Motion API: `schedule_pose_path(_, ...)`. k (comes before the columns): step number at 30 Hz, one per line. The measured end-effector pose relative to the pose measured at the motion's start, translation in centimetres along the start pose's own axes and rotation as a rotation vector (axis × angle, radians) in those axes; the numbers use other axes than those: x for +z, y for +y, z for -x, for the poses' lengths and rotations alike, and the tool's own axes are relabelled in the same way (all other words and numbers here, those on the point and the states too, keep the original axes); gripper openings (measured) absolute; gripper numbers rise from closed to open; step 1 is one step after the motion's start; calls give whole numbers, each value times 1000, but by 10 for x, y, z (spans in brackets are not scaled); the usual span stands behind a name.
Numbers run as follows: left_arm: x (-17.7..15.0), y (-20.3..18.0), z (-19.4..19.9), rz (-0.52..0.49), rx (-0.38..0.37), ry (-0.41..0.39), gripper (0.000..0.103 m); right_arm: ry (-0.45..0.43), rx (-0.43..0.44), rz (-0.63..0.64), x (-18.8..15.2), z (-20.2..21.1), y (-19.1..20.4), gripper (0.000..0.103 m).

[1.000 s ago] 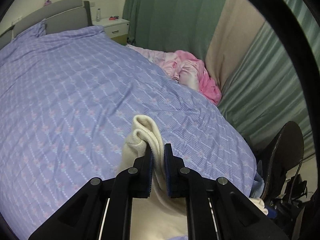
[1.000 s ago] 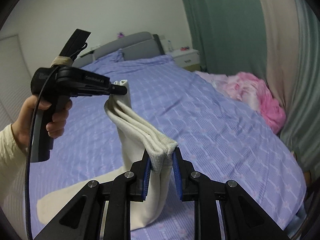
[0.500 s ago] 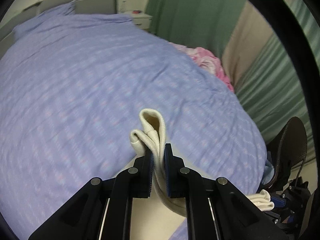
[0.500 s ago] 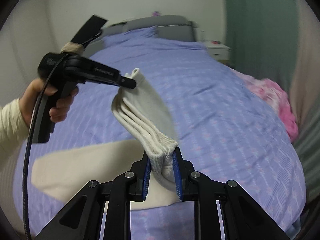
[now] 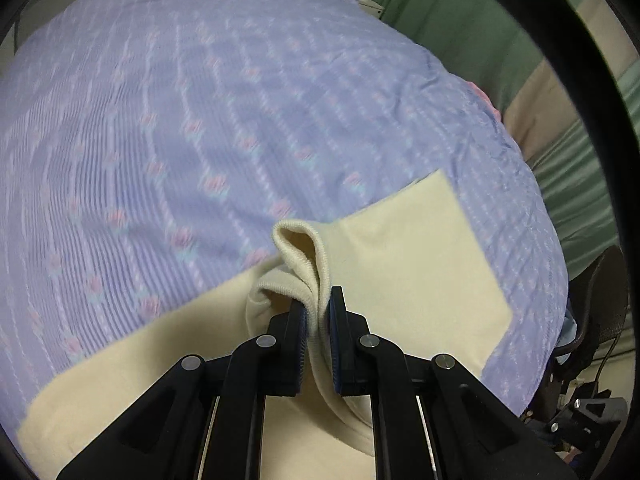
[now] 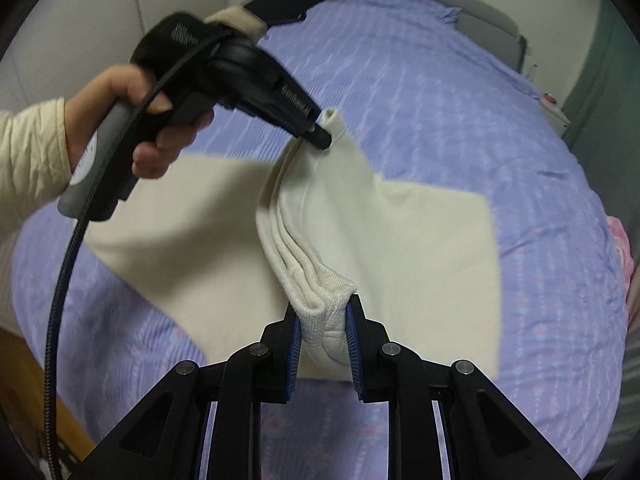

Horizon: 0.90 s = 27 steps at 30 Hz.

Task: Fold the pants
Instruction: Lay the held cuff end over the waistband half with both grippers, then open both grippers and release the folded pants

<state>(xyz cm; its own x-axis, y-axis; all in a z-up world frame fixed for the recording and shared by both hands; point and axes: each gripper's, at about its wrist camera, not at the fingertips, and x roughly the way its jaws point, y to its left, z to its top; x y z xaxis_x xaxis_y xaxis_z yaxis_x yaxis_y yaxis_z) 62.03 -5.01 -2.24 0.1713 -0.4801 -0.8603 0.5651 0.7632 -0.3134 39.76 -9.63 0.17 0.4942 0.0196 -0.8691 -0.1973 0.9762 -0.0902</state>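
Cream pants (image 6: 400,232) are pinched at two points, one by each hand-held gripper. The right hand-held gripper (image 6: 322,334) has its jaws nearly closed on a ribbed, bunched band of several stacked layers, the blue pads pressing both sides of the cloth. The left hand-held gripper (image 5: 318,322) is likewise closed down to a narrow gap on a looped fold of ribbed edge that stands up just ahead of its fingertips.

Only the right wrist view shows the left hand-held gripper (image 6: 320,138) from outside: a bare hand (image 6: 140,124) in a cream sleeve grips its handle, a black cable hangs from it, and its tip holds a raised corner of fabric ahead and to the left of the right hand-held gripper. A taut ridge of cloth runs between the two grasps. Only the left wrist view shows the green curtain (image 5: 460,20) far ahead to the right and a dark chair (image 5: 604,300) at the right edge.

Beyond the lifted ridge, the pants spread flat on the lilac patterned bed (image 6: 460,100), one straight-edged panel lying right of each hand-held gripper.
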Motion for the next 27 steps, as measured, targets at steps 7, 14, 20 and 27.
schedule_pose_path(7, -17, 20, -24, 18, -43, -24, 12, 63, -38, 50, -7, -37, 35, 22)
schedule_pose_path(14, 1, -1, -8, -84, -99, -117, 12, 41, -170, 56, -13, -50, 61, 22)
schedule_pose_path(20, -14, 29, -26, -62, -29, -42, 17, 65, -141, 50, -21, -62, 66, 22)
schedule_pose_path(27, -42, 61, -2, 70, 124, -95, 58, 151, -11, 18, -27, -67, 73, 54)
